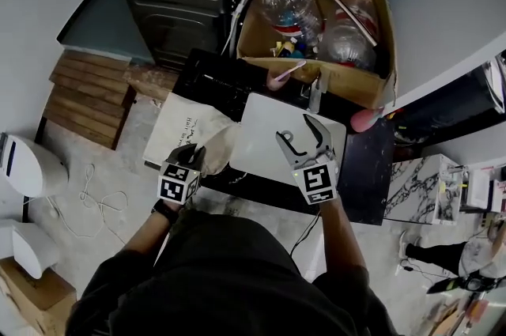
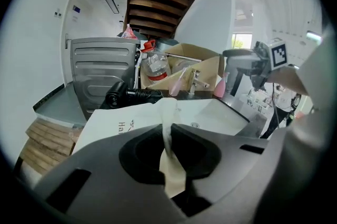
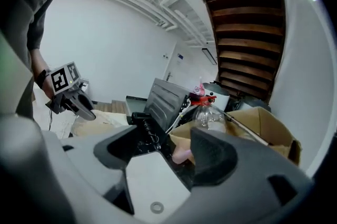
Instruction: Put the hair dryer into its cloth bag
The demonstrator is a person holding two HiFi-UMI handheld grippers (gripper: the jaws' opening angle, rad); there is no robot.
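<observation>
Right now, nearest me, I'm pinching a fold of the bag (image 1: 183, 129) in the left gripper (image 1: 195, 157). Its jaws are nearly together, clamped on the cream cloth, and the rest of the bag is lying flat on the desk (image 1: 371, 168) beside the sink (image 1: 257, 143). Just to the right, the right gripper (image 1: 303, 135) is hovering over the sink with its jaws spread wide and nothing between them. Farther back, the dryer (image 2: 117, 97) is lying on the dark desk behind the bag, black on black, with its cord bunched next to it, in front of the box (image 1: 378, 18) of bottles.

As I'm reading it, I'm reaching for the dryer. I'm aiming to take it by the body rather than the cord, which would let it swing, and to pass clear of the tap (image 1: 315, 96). Meanwhile I'm planning to lift the pinched rim so the mouth is gaping toward the dryer. Whether it is open yet, I can't tell.
</observation>
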